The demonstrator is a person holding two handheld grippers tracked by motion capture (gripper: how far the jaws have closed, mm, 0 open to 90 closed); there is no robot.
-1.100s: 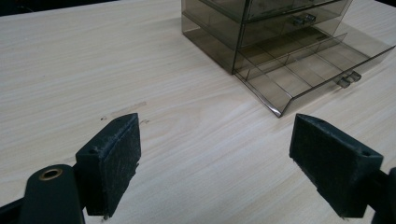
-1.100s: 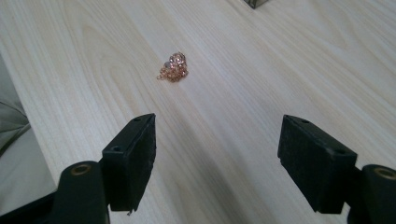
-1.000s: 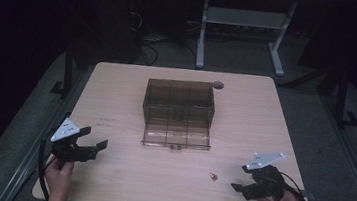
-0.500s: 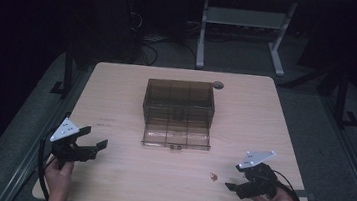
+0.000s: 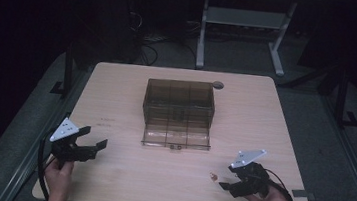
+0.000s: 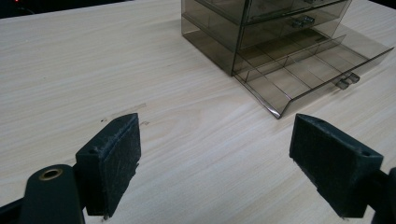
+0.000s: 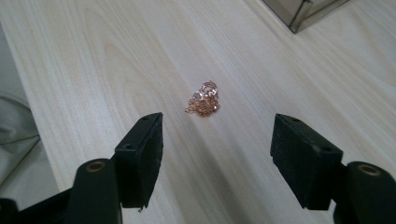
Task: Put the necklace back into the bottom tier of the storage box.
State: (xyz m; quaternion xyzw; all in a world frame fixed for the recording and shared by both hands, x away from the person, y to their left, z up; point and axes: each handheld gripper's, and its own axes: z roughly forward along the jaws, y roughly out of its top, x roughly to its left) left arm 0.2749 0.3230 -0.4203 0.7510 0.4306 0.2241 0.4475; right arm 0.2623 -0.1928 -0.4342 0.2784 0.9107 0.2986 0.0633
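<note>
Just ahead of the right tool (image 7: 217, 133), open and closing, lies the necklace (image 7: 203, 99).

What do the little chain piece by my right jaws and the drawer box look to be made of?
The chain piece looks like rose-gold or copper-toned metal: fine shiny links bunched around a small ring, with what may be a clear stone. The drawer box looks like smoke-tinted transparent plastic: glossy, see-through walls, with dividers visible in its pulled-out bottom drawer. The table looks like pale wood-grain laminate.

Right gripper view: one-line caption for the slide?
Right hand-held gripper, jaws open, lined up on a small rose-gold chain piece lying on the wooden table.
</note>
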